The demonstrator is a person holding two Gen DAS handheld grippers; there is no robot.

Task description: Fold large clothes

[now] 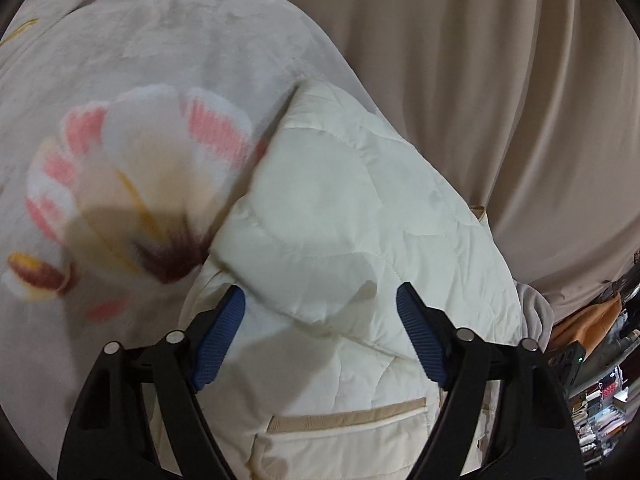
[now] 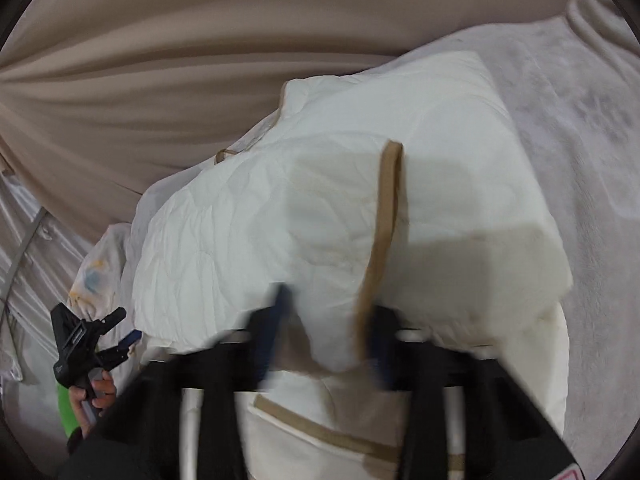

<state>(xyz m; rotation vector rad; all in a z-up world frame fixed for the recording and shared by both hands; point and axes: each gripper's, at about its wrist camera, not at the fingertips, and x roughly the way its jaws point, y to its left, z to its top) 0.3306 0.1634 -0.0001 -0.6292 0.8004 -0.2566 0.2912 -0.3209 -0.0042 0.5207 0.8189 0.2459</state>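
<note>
A pale fleece blanket printed with pink flowers [image 1: 132,168] is lying before beige curtains [image 1: 480,80]; my left gripper [image 1: 320,304] is hovering, jaws spread, while my right gripper [image 2: 324,320] is pinching the cream quilted jacket with tan trim [image 2: 340,200].

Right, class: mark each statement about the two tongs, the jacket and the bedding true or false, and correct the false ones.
1. The left tongs are open, holding nothing. True.
2. The cream quilted jacket has bright red trim. False: its trim is tan.
3. The right tongs are shut on a fold of the jacket. True.
4. The floral blanket lies on top of the jacket. False: the jacket lies on the blanket.
5. A beige curtain hangs behind the bed. True.
</note>
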